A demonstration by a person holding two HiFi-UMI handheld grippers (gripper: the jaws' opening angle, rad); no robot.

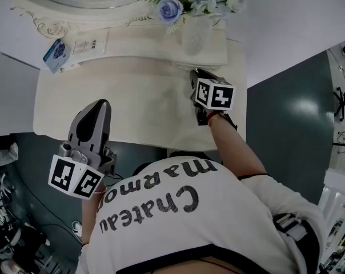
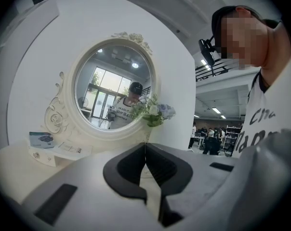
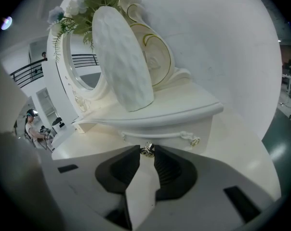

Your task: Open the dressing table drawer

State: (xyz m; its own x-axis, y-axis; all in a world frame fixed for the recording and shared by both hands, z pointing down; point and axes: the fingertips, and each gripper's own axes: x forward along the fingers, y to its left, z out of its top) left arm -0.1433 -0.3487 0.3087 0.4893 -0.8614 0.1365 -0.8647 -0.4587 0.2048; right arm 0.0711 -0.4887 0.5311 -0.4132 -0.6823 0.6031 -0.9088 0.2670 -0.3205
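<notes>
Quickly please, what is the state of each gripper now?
Left gripper: closed, holding nothing.
Right gripper: closed on the drawer knob.

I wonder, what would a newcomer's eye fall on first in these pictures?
Probably the round mirror in its ornate white frame, at the back of the dressing table. Next, the white vase of flowers, standing on the small raised drawer unit at the table's right. There the right tool is shut on the shiny drawer knob.
</notes>
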